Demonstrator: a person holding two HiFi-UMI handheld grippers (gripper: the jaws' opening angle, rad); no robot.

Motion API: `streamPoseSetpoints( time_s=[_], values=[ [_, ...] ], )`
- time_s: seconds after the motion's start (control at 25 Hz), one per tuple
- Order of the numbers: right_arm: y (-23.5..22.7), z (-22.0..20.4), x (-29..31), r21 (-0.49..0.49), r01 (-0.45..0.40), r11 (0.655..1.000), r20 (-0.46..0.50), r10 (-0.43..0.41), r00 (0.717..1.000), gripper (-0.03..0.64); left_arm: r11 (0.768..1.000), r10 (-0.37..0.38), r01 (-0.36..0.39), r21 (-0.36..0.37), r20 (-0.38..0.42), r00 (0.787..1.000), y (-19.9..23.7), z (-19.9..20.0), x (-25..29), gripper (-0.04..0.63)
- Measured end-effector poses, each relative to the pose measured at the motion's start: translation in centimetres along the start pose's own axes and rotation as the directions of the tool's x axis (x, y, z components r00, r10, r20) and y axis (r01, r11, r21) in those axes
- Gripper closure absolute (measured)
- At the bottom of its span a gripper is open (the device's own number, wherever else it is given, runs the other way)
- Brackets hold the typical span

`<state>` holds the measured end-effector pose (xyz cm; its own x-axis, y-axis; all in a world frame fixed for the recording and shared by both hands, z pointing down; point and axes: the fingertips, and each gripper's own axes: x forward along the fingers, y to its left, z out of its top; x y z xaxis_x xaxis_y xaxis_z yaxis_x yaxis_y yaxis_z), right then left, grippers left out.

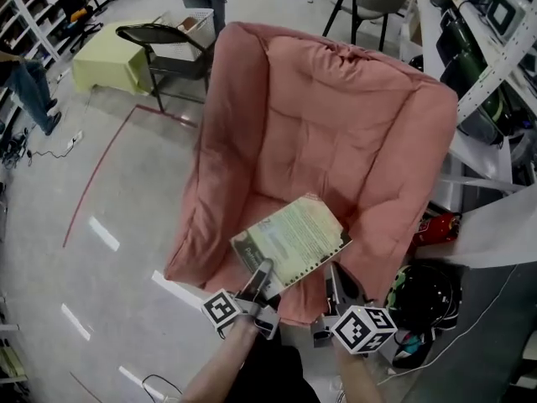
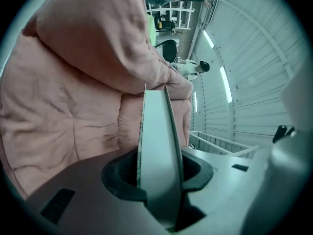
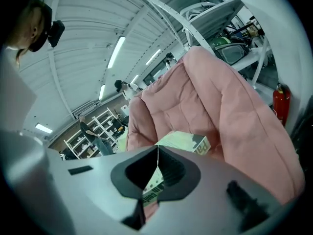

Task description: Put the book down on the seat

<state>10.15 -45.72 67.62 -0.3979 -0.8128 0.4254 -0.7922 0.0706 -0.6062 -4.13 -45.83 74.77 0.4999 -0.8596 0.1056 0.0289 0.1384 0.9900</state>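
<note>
Looking down in the head view, I have the book (image 1: 294, 240) in the air over the front of the pink armchair (image 1: 336, 124). It is tilted and not yet resting on the seat (image 1: 373, 217). My left gripper (image 1: 262, 275) bites the corner nearest me, on the armchair's left side, and my right gripper (image 1: 332, 277) meets the near edge towards the armchair's right arm. The cover is pale yellow-green with a darker band of print along one side. The notched edge by my right gripper looks like a comb or spiral binding.

In the left gripper view the book (image 2: 157, 146) stands edge-on between my jaws, and both pads press on its full thickness. The armchair's padded back (image 2: 63, 97) fills the space behind it.

In the right gripper view my jaws are drawn in to a thin pale line. I take that line for a single cover or sheet nipped between the pads. The rest of the book (image 3: 188, 142) lies just past the tips, against the armchair's cushion (image 3: 220, 97).

I judge it a light, softbound thing: stiff enough at the bound edge, but prone to sag or fan open away from it. The cover may be slick. The whole-thickness hold at the corner is the trustworthy one, while a grip on one leaf could tear or slip. The soft seat should take it gently.
</note>
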Motion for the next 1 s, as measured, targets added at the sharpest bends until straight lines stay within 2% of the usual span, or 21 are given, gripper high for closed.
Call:
streamPoseSetpoints(
  time_s=[0.32, 0.72, 0.8, 0.92, 1.0],
  values=[
    [-4.0, -2.6, 3.0, 0.031, 0.041, 0.999, -0.014, -0.04, 0.999, 0.604, 0.999, 0.049, -0.048, 0.014, -0.014, 0.999, 6.1, 0.8, 2.3, 0.431],
    [-5.9, -4.0, 5.1, 0.03, 0.054, 0.998, -0.038, -0.053, 0.998, 0.604, 0.996, 0.07, -0.068, 0.055, -0.042, 0.997, 9.7, 1.4, 5.2, 0.431],
    [-6.1, -4.2, 5.4, 0.033, 0.054, 0.998, -0.039, -0.053, 0.998, 0.604, 0.992, 0.099, -0.095, 0.087, -0.046, 0.994, 10.8, 1.6, 5.6, 0.431],
    [-6.5, -4.4, 5.6, 0.042, 0.058, 0.997, -0.039, -0.056, 0.998, 0.604, 0.976, 0.184, -0.177, 0.13, -0.045, 0.982, 12.4, 1.7, 5.7, 0.428],
    [-6.5, -4.5, 5.5, 0.043, 0.06, 0.997, -0.043, -0.058, 0.997, 0.604, 0.963, 0.242, -0.234, 0.135, -0.048, 0.969, 13.4, 1.5, 5.5, 0.364]
  ],
)
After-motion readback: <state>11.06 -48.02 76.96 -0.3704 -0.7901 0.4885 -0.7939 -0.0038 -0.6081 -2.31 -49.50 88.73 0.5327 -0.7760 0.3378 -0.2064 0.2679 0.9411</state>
